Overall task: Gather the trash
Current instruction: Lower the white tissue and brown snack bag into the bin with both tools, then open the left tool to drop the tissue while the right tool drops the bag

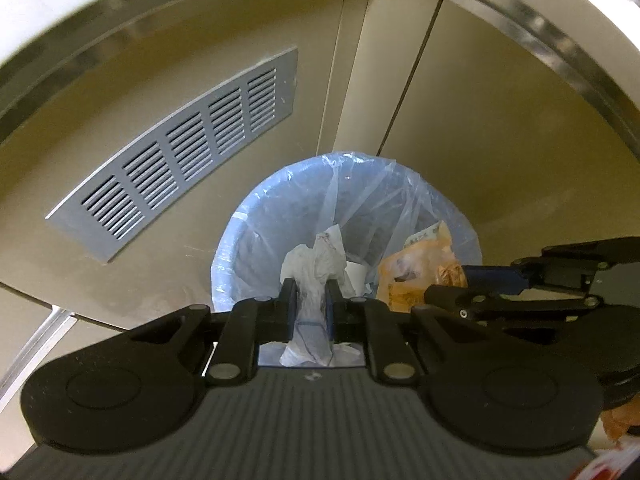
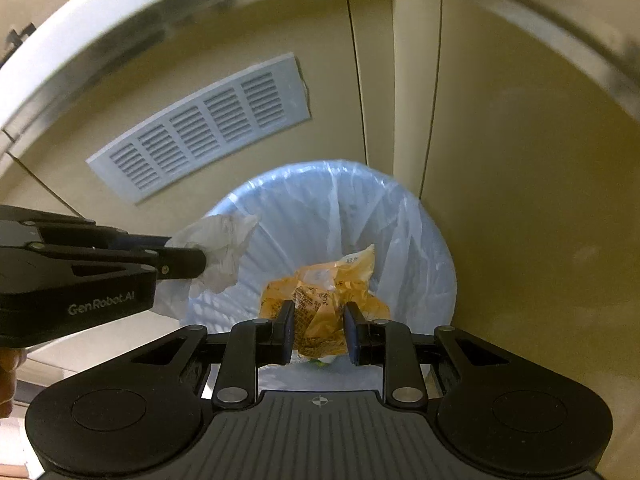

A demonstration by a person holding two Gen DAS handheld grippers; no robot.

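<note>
A round bin [image 1: 240, 224] lined with a clear bluish bag stands on the floor below both grippers; it also shows in the right wrist view [image 2: 432, 240]. My left gripper [image 1: 312, 296] is shut on a crumpled white tissue [image 1: 316, 264] above the bin's opening; the tissue also shows in the right wrist view [image 2: 224, 248]. My right gripper [image 2: 319, 320] holds an orange snack wrapper [image 2: 320, 296] between its fingers over the bin, the jaws fairly wide around it. The wrapper shows in the left wrist view [image 1: 416, 272] too.
Beige cabinet panels stand behind the bin, with a grey vent grille [image 1: 180, 152] on the left panel, also in the right wrist view [image 2: 200, 132]. A white counter edge [image 2: 80, 28] curves overhead.
</note>
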